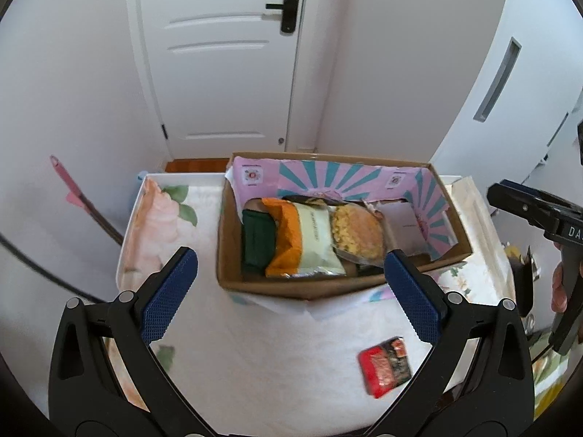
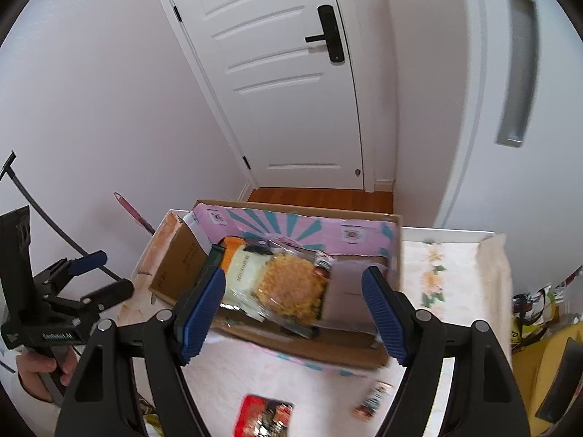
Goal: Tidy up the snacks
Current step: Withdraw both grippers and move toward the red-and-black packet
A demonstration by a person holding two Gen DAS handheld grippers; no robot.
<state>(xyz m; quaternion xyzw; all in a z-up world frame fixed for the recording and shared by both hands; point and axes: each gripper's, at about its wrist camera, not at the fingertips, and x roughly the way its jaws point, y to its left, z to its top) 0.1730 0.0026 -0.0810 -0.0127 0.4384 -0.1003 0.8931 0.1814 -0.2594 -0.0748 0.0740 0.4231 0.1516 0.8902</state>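
White panelled door [image 1: 226, 65], closed, at 12 o'clock; black lever handle with lock plate [image 1: 289, 5] on its right side. Wood floor strip [image 2: 320, 195] at its foot. Pink-handled mop [image 1: 71, 189] leaning on the wall at 9 o'clock. White cabinet door with recessed pull [image 2: 519, 65] at 2 o'clock.

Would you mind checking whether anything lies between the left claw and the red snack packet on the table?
Nothing visible does. The left claw hangs open above the table, and the red snack packet lies bare just in front of the cardboard box.
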